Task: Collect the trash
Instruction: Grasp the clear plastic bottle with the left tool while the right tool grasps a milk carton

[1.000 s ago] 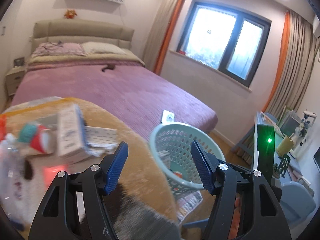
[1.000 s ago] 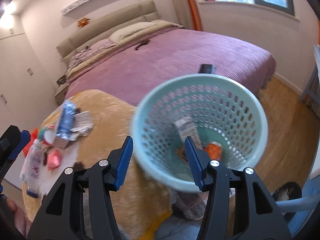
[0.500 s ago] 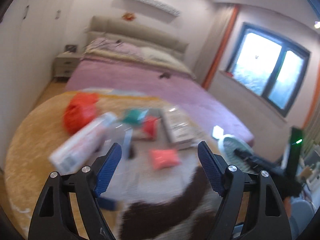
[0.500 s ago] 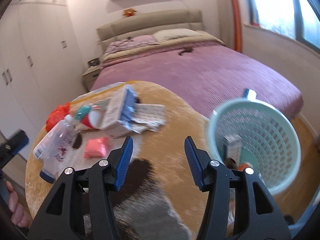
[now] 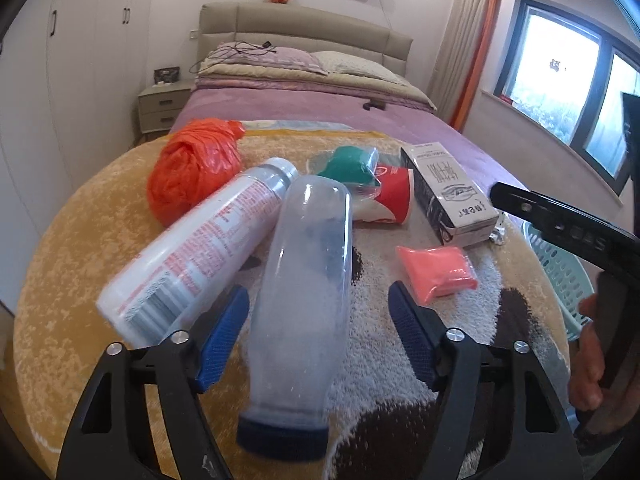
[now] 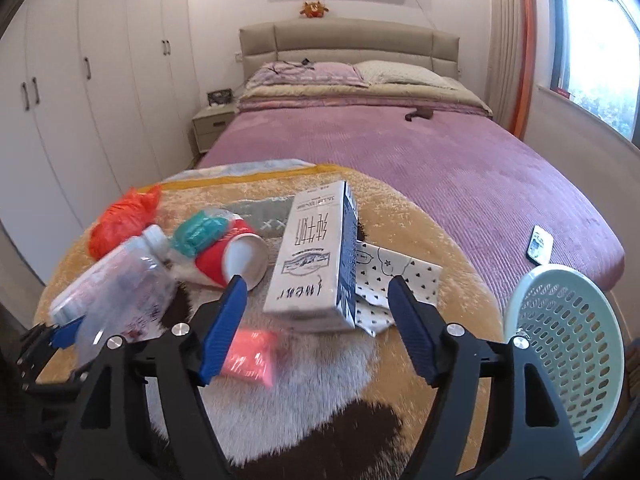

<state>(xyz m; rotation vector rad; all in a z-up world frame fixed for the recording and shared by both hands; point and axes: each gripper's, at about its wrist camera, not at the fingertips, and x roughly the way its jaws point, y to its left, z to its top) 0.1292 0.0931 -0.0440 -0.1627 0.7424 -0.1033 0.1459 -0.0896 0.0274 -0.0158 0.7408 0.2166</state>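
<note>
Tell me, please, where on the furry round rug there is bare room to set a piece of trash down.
Bare pile lies along the near brown-and-white part, below the pink packet, and along the rug's yellow left edge beyond the orange bag. The middle is crowded.

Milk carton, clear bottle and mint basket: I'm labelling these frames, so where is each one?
milk carton (image 6: 306, 258), right wrist view, on its white front panel.
clear bottle (image 5: 304, 280), left wrist view, mid-body.
mint basket (image 6: 568, 344), right wrist view, on its perforated wall.
</note>
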